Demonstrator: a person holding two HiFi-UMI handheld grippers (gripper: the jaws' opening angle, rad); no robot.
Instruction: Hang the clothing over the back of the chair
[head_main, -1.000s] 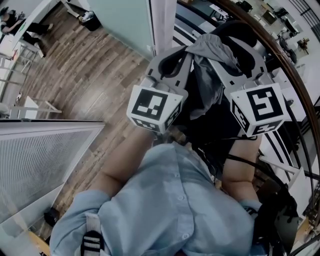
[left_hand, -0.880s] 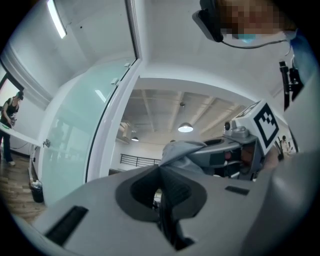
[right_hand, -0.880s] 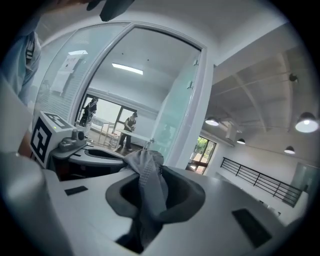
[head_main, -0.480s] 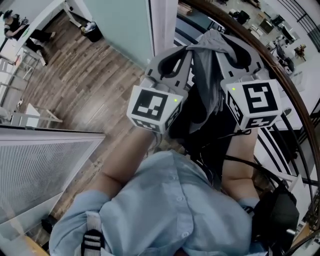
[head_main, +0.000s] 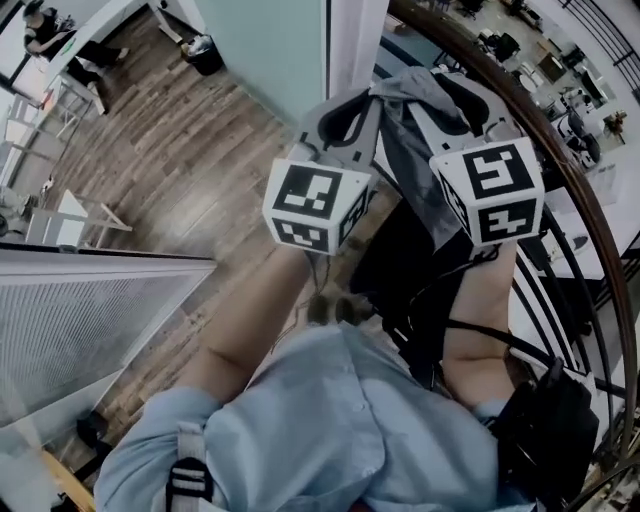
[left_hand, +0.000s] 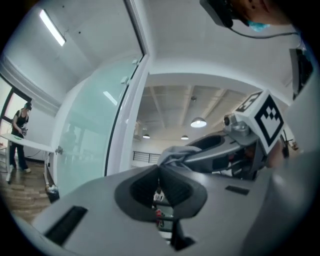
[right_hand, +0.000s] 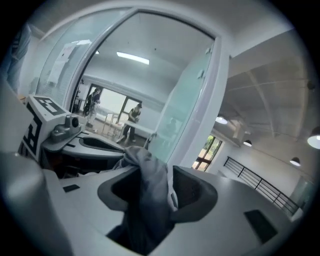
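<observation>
Holding the crumpled grey fabric garment (head_main: 412, 150) in the air between both tools, above the brown wood-plank floor (head_main: 180, 170); no surface involved; the cloth bunches at the tool tips and hangs down between the two marker cubes in the head view; left tool (left_hand: 160, 167): jaws fully together, pinching a small fold of grey cloth right at the tips; looks like a firm hold; right tool (right_hand: 154, 172): jaws partly apart and opening at this moment; a thick wad of the garment sits in the gap, draped over one jaw and trailing down through; my read is the pads are not clamping it, so the cloth only rests there; both tools sit close together, tips nearly meeting, pointing away from the person.

Chair: a black bulky shape (head_main: 400, 255) lies directly under the hanging cloth, between the person's forearms; probably the chair back, can't confirm from these views.

Progress: pick-up done, garment off the ground and held high; drape not done, nothing lies over any chair back yet; left to do: carry over the top edge, spread the cloth, lower it so it falls on both sides, let go.

Risk: with the right side loose, the weight goes to the left pinch; cloth may slide off lopsided.
</observation>
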